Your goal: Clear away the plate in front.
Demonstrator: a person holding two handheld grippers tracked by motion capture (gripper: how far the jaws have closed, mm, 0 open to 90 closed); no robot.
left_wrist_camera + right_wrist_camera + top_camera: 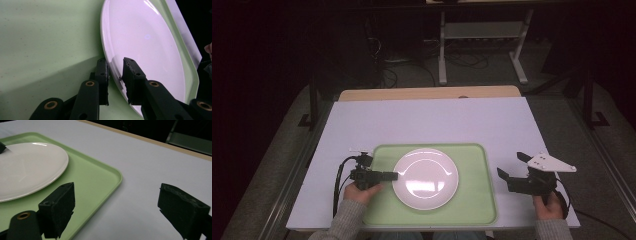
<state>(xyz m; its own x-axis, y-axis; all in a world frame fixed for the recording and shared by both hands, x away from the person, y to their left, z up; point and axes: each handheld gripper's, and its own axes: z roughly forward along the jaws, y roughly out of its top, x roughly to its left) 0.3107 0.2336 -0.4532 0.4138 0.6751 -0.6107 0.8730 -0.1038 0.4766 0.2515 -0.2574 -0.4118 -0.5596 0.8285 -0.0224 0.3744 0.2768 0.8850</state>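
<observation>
A round white plate (425, 178) (145, 45) (25, 167) lies in the middle of a light green tray (472, 200) (50, 37) (100, 177). My left gripper (393, 175) (115, 63) is at the plate's left rim. Its jaws are closed on that rim, one under it and one on top. My right gripper (511, 165) (117, 200) is wide open over the white table just right of the tray, with nothing between its jaws. A hand holds each gripper from the near edge.
The white table top (437, 120) (155, 165) stretches bare behind and beside the tray, with a wooden strip (427, 93) along its far edge. Beyond it lie a dark floor, cables and a metal stand (482, 45).
</observation>
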